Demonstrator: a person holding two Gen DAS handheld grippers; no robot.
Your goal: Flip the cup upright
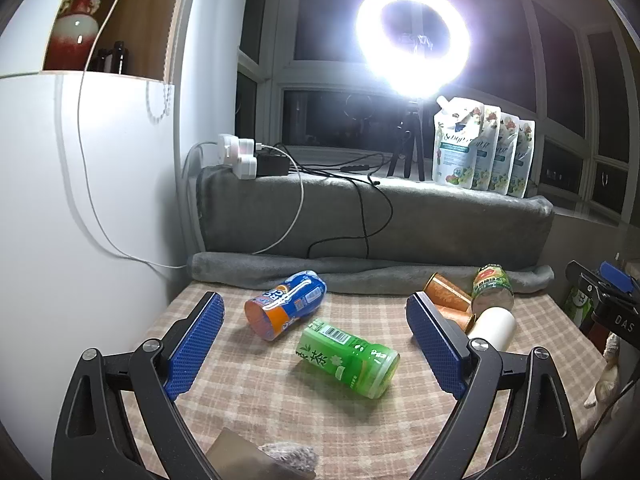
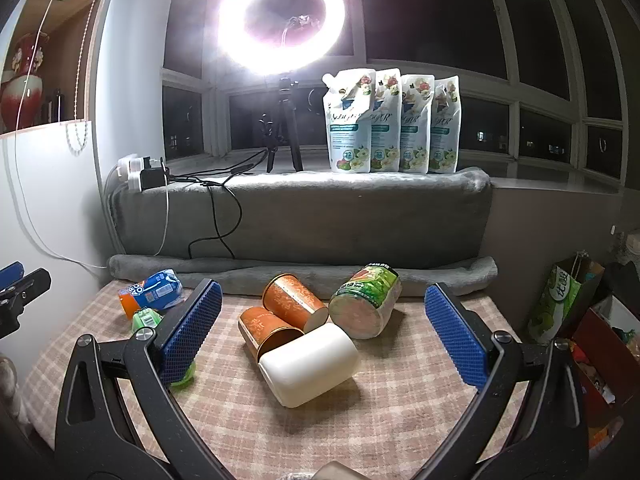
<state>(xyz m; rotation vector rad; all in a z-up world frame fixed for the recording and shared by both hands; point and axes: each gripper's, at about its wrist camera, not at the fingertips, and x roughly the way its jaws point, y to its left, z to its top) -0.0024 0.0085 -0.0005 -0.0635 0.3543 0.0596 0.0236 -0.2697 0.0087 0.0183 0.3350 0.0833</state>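
Several cups lie on their sides on the checked cloth (image 1: pixel 260 408). In the left wrist view a green tea cup (image 1: pixel 347 356) and a blue-orange cup (image 1: pixel 285 305) lie between my open left gripper's (image 1: pixel 316 338) fingers, a little ahead. In the right wrist view a white cup (image 2: pixel 309 364) lies nearest, with two orange cups (image 2: pixel 294 302) (image 2: pixel 266 330) and a green-labelled cup (image 2: pixel 366 306) behind it. My right gripper (image 2: pixel 322 330) is open and empty, held around this cluster from the near side.
A grey padded ledge (image 2: pixel 320 216) backs the table, with cables, a power strip (image 1: pixel 240 156), a ring light on a tripod (image 2: pixel 282 24) and several refill pouches (image 2: pixel 392 120). A white cabinet (image 1: pixel 80 200) stands left. A green bag (image 2: pixel 556 300) stands right.
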